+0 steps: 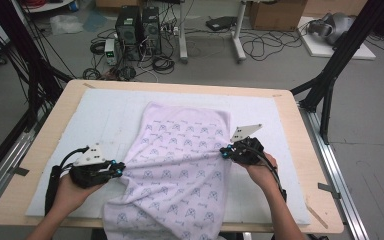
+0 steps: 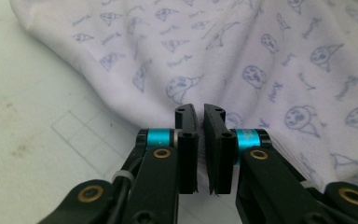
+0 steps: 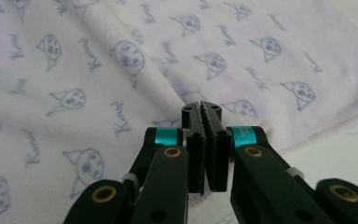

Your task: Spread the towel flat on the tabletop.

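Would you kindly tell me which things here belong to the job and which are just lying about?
In use: printed towel; left claw and right claw, both shut on its edges.
Lying about: computer towers, floor cables, cardboard box.

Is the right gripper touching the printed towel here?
Touching. In the right gripper view the right gripper has its jaws closed on a pinched fold of the towel, with cloth running between the pads.
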A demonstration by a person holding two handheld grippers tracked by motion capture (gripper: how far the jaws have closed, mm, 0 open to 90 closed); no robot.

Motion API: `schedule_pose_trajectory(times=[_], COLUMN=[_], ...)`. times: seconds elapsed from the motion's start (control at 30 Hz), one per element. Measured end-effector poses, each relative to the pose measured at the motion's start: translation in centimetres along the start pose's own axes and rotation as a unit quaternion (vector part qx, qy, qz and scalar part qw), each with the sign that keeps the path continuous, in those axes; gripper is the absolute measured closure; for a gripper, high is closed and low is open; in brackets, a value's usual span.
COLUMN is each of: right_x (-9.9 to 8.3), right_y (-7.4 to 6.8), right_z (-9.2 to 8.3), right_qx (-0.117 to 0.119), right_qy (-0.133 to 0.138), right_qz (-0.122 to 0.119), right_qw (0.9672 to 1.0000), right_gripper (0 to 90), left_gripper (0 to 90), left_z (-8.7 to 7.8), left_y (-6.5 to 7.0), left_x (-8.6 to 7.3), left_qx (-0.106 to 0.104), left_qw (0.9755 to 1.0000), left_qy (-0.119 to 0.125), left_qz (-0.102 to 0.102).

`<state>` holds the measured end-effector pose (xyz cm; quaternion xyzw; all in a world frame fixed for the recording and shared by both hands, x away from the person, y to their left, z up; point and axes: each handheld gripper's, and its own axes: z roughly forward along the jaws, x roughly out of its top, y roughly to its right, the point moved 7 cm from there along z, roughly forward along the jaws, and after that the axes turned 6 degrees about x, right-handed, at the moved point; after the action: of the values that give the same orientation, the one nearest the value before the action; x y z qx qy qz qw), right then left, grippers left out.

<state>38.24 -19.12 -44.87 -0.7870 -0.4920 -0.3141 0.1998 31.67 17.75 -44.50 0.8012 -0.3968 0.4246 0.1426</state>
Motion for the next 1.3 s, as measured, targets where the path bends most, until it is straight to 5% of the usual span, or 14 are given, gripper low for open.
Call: schedule_pose_trajectory(times=[0.17,0.27,0.4,0.53,0.63,0.83,0.97,1.13,1.3], right_x=[-1.5,-1.5,-0.4,-0.9,-1.5,-2.6,-3.2,-3.5,-3.5], right_y=[2.3,2.3,-0.4,-3.7,-5.5,-7.6,-7.9,-8.0,-8.1], right_z=[1.1,0.4,-1.0,-0.4,0.2,1.2,2.4,2.8,2.8], right_qx=[-0.028,-0.006,0.022,0.051,0.068,0.095,0.1,0.1,0.095], right_qy=[-0.04,-0.004,0.041,0.041,0.041,0.047,0.021,0.017,0.018], right_qz=[0.026,0.054,0.023,0.0,-0.009,-0.01,-0.012,-0.012,-0.013], right_qw=[0.9985,0.9985,0.9987,0.9979,0.9968,0.9943,0.9947,0.9948,0.9952], right_gripper=[87.3,79.7,72.0,66.6,64.3,60.5,58.5,57.6,56.9], left_gripper=[69.4,61.5,60.1,73.5,75.2,64.9,83.7,88.2,88.0], left_z=[3.3,3.0,1.4,0.2,0.9,4.0,4.8,3.5,-1.0], left_y=[-1.9,-2.3,-1.8,-0.9,0.1,1.1,1.4,0.6,-1.9], left_x=[0.0,-0.2,-0.8,-1.7,-2.3,-2.3,-1.7,-1.8,-2.5], left_qx=[0.009,0.007,-0.005,-0.038,-0.063,-0.074,-0.083,-0.056,-0.008], left_qw=[0.9993,0.9993,0.9997,0.999,0.9973,0.9956,0.995,0.9969,0.9991], left_qy=[-0.025,-0.022,-0.016,-0.013,-0.032,-0.054,-0.051,-0.056,-0.039], left_qz=[-0.025,-0.029,-0.016,-0.017,-0.018,-0.02,-0.022,-0.004,-0.012])
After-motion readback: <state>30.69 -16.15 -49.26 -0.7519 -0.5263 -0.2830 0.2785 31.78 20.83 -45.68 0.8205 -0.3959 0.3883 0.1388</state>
